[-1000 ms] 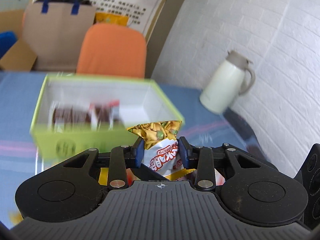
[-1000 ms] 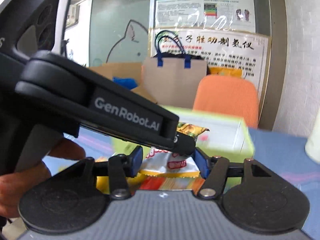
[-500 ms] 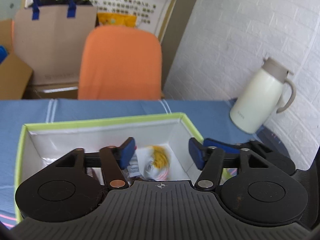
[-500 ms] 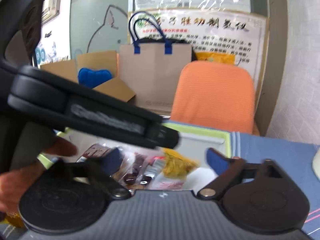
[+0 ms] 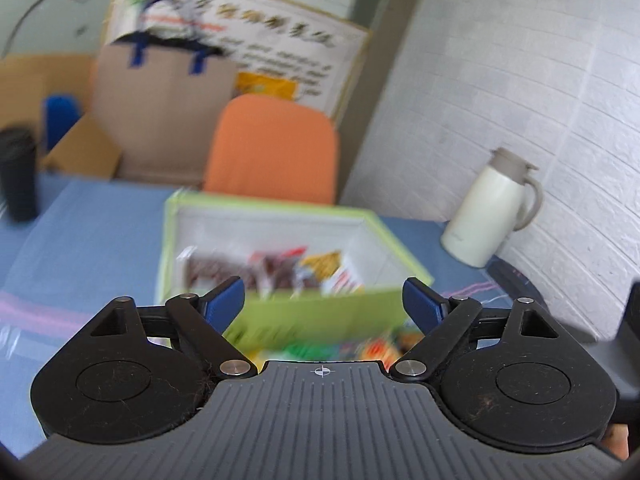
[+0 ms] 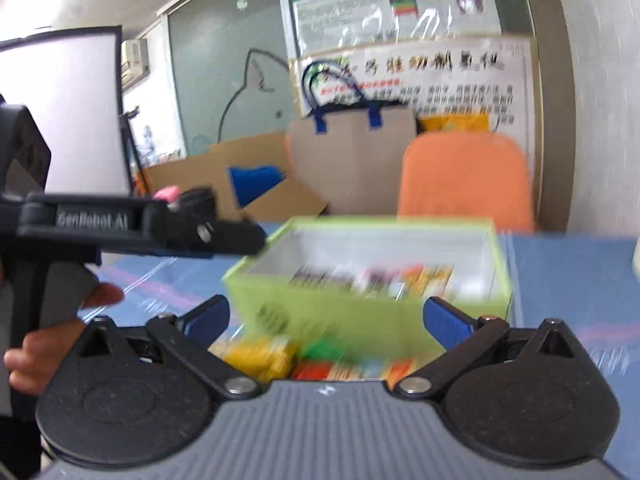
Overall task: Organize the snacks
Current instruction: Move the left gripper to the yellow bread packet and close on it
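Observation:
A lime-green box [image 5: 332, 312] [image 6: 320, 308] stands on the blue table with several snack packets [image 5: 304, 268] [image 6: 372, 276] inside. More packets, yellow, green and orange [image 5: 352, 346] [image 6: 260, 354], lie on the table in front of the box. My left gripper [image 5: 322, 300] is pulled back from the box, its jaws opening wide with nothing between them. My right gripper [image 6: 324, 320] is also back from the box, jaws opening, nothing held. The left gripper's body [image 6: 140, 232] and the hand holding it show at the left of the right wrist view.
A cream thermos jug [image 5: 492, 216] stands on the table by the white brick wall at right. An orange chair [image 5: 272, 152] [image 6: 464, 180] is behind the box, with a paper bag and cardboard boxes beyond. A dark cup [image 5: 18, 176] stands far left.
Both grippers held snack packets, let them drop into the green box half a second ago, and have since drawn back with jaws wider open. The packets lie in the box.

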The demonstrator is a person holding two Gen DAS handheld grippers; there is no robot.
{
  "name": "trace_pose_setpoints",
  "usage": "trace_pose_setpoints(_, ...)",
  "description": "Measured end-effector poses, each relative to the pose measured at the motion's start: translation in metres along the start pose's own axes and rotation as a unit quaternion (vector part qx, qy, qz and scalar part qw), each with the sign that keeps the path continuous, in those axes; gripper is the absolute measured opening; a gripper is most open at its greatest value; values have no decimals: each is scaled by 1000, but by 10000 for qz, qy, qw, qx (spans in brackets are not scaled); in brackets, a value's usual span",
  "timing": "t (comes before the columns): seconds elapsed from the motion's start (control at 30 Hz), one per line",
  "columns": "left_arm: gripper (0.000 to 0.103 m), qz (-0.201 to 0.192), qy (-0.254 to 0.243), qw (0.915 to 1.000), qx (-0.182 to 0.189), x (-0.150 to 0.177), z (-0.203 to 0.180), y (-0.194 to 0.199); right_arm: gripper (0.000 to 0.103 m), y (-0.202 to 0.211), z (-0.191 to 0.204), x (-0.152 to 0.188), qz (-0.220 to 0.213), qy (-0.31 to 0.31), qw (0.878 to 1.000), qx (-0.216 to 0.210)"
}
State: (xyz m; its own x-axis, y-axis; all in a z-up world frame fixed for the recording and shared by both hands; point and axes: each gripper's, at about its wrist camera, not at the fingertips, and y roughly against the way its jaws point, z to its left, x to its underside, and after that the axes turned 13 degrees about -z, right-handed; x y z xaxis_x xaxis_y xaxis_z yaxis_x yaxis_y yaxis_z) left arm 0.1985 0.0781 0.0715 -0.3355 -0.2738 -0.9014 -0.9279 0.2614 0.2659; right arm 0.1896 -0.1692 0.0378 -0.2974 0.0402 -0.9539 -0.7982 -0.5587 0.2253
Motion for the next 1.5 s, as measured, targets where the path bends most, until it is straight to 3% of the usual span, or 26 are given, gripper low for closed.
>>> trace_pose_setpoints(0.13,74,63,616,9968,-507,29,38,38,103,24,22,41,94,-329,9993,157)
trace_pose_setpoints(0.27,74,123,1073,9894,-968,50,71,65,103,34,42,67,214,-677,9975,-61)
trace_pose_setpoints(0.47,72,302,1271,9837,-1238,59,99,68,103,22,79,73,445,-99,9989,-143)
trace_pose_setpoints(0.57,72,361,1373,9832,-1150,60,111,64,103,8,99,76,625,-82,9964,-572)
trace_pose_setpoints(0.73,72,828,808,9921,-488,47,119,22,103,-26,131,84,865,49,9918,-944)
trace_pose_setpoints(0.83,70,1306,735,9887,41,51,120,2,102,-49,141,86,1039,331,9890,-1004)
trace_pose_setpoints(0.9,63,1573,644,9848,359,57,118,-3,102,-59,145,89,1188,432,9864,-1049)
trace_pose_setpoints(1.0,58,1765,492,9804,726,68,109,3,102,-57,146,93,1235,482,9842,-1170)
trace_pose_setpoints(1.37,64,1702,516,9804,849,105,43,50,102,18,129,105,1356,645,9800,-1305)
trace_pose_setpoints(1.5,64,1599,559,9840,556,108,27,48,102,41,111,99,1230,1046,9847,-655)
